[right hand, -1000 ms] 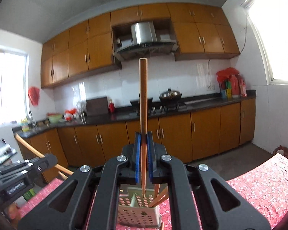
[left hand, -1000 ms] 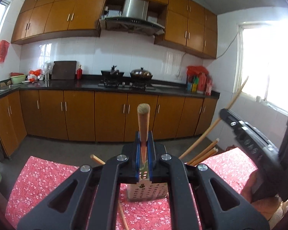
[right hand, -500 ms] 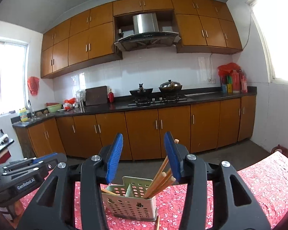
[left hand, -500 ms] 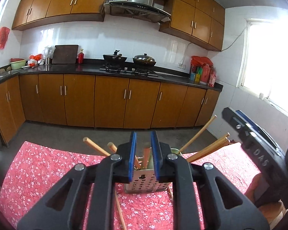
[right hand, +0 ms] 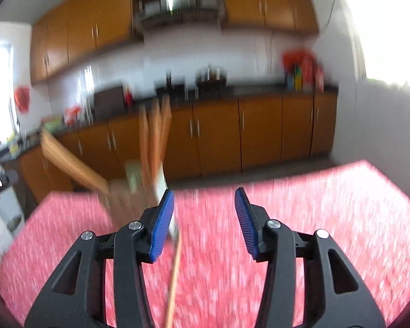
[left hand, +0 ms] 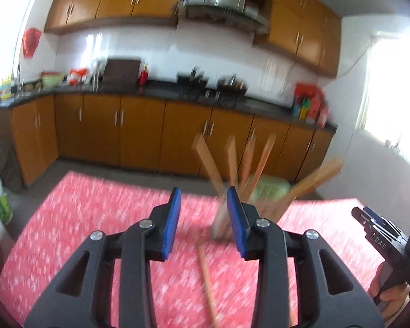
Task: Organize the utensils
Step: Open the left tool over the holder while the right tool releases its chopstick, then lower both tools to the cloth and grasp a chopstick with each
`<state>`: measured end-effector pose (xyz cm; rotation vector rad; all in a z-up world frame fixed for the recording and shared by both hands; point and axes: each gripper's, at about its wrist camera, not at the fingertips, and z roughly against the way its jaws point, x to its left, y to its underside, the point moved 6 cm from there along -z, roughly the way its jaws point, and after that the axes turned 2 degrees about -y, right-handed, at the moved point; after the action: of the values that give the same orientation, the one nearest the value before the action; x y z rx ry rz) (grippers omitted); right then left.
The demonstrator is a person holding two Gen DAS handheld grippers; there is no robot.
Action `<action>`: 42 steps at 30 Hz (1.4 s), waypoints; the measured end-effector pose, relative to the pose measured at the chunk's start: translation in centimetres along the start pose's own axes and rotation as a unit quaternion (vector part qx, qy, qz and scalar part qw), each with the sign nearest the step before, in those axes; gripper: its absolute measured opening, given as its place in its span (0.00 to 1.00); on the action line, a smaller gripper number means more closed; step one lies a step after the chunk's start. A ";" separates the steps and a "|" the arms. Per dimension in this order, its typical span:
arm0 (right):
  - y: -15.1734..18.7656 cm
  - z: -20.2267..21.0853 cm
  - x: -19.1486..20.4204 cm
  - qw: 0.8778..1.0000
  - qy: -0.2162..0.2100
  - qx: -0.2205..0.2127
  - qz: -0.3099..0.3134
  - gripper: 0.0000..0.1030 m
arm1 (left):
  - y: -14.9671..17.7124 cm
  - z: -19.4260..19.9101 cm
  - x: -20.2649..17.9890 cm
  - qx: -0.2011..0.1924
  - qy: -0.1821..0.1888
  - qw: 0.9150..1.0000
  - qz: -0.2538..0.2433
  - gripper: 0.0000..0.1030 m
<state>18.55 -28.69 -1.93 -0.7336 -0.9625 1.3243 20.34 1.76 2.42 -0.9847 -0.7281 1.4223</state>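
Observation:
Both views are motion-blurred. A pale perforated utensil holder (left hand: 269,191) stands on the red floral tablecloth (left hand: 95,218) with several wooden chopsticks (left hand: 232,161) sticking out of it. My left gripper (left hand: 203,218) is open and empty, just left of and in front of the holder. One loose chopstick (left hand: 207,281) lies on the cloth below it. In the right wrist view the holder (right hand: 135,177) with chopsticks (right hand: 154,136) is at the left. My right gripper (right hand: 204,222) is open and empty, right of the holder, above a loose chopstick (right hand: 173,281).
The right gripper's body (left hand: 382,243) and the hand holding it show at the right edge of the left wrist view. Wooden kitchen cabinets (left hand: 139,131) and a dark counter stand beyond the table's far edge. A window (right hand: 391,27) is at the right.
Both grippers held a chopstick upright over the holder, then opened and dropped them in. Both have since pulled back and swung aside, wider open.

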 end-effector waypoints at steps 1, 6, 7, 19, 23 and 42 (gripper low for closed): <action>1.8 -1.1 0.1 0.999 -0.009 0.035 -0.002 0.45 | 1.2 -0.5 0.4 0.013 -0.007 1.000 -0.003 0.34; 8.7 -4.2 2.5 0.986 -0.069 0.155 -0.006 0.31 | 8.9 -4.2 0.9 0.116 -0.006 0.993 -0.013 0.34; 9.8 -4.7 3.3 0.982 -0.076 0.172 -0.001 0.31 | 10.2 -4.9 0.6 0.133 -0.002 0.991 -0.013 0.34; 13.0 -6.2 4.7 0.977 -0.058 0.204 0.018 0.25 | 15.3 -7.5 -1.3 0.195 -0.010 0.980 -0.024 0.34; 13.0 -6.5 4.8 0.978 -0.053 0.199 0.026 0.25 | 15.8 -8.5 -1.5 0.205 -0.024 0.978 -0.034 0.31; 12.5 -7.4 2.1 0.980 -0.023 0.195 0.025 0.08 | 15.5 -10.1 0.1 0.206 -0.061 0.975 -0.051 0.07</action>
<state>19.51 -24.32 -15.91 -0.4291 -0.6927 1.5232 22.18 -0.91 -15.76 -0.5352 -0.5336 1.4749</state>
